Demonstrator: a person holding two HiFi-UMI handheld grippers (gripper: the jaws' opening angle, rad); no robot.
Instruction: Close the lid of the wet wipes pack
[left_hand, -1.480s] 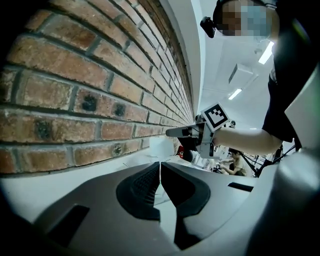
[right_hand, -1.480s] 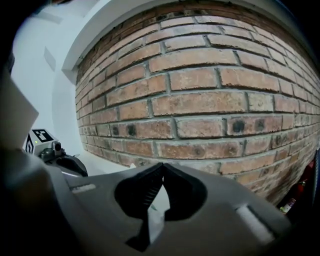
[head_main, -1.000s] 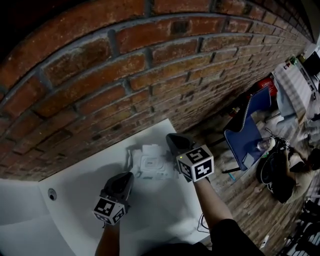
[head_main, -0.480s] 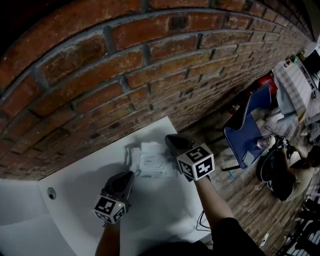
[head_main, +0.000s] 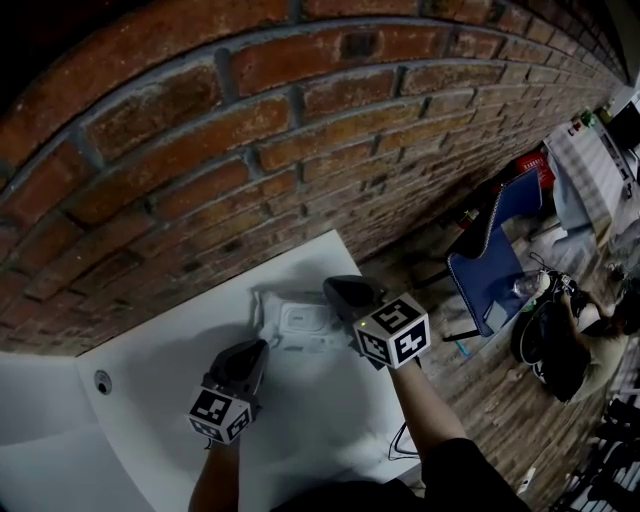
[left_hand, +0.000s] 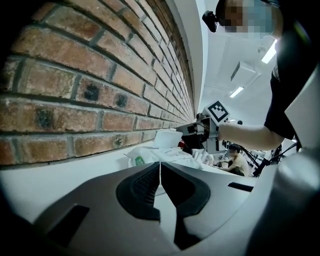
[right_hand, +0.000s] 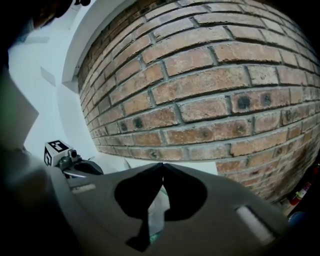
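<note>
1. A white table (head_main: 150, 370) is seen in front of a brick wall (head_main: 300, 120).
2. The wet wipes pack (head_main: 268, 312) is laid flat on the far part of the table, close to the wall.
3. A white lid (head_main: 305, 318) is seen on top of the pack. From the head view it looks flat, but it cannot be told if it is fully shut.
4. The right tool (head_main: 335, 290) is held at the right side of the pack, with its tip just beside the lid. It cannot be told if the lid is touched.
5. In the right gripper view the jaws of the right tool are pressed together at the tips. Nothing is held by them. A bit of the pack is seen under them.
6. The left tool (head_main: 255, 348) is held on the near left side of the pack, apart from it.
7. In the left gripper view its jaws are also shut together, and nothing is held between them.
8. A blue chair (head_main: 490, 265) is seen on the floor, far to the right of the table.
</note>
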